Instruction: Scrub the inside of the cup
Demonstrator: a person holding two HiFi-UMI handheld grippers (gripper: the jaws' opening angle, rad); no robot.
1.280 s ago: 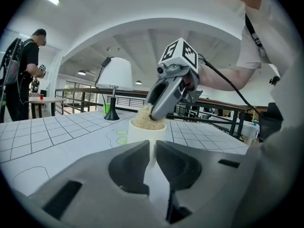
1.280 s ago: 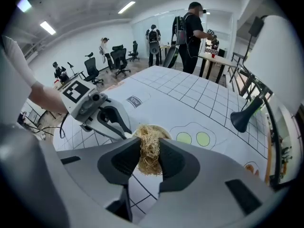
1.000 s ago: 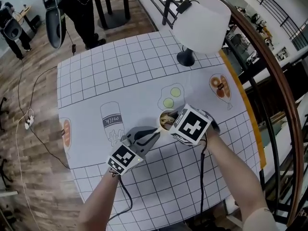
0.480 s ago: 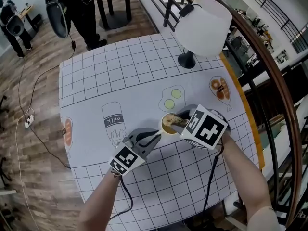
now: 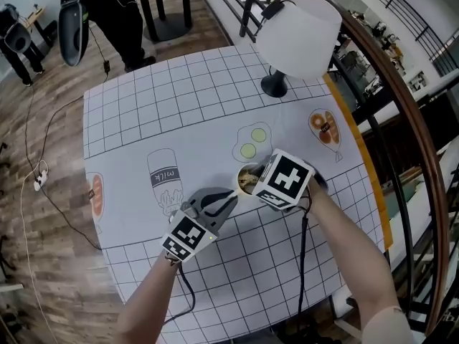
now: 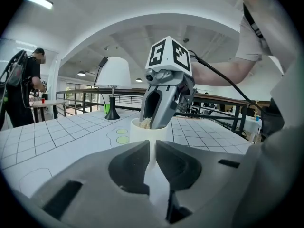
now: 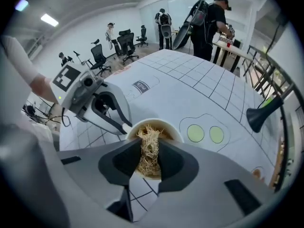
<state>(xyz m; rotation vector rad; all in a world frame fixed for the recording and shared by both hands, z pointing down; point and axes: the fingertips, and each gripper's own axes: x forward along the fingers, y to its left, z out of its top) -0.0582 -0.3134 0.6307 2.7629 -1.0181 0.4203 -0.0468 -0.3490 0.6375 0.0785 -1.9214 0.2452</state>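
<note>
Noted a white cup [image 5: 241,185] and a straw-tan scrubber [image 7: 149,144]. Saw grey on the left gripper [image 5: 231,198] and right gripper [image 5: 256,179], each with black-and-white square markers. Found a white tablecloth [image 5: 179,99] gridded in dark lines, printed with 2 pale green circles [image 5: 252,143]. Spotted a white lamp shade [image 5: 300,24], a black lamp base [image 5: 275,86] and a brown wooden floor [image 5: 50,113].
</note>
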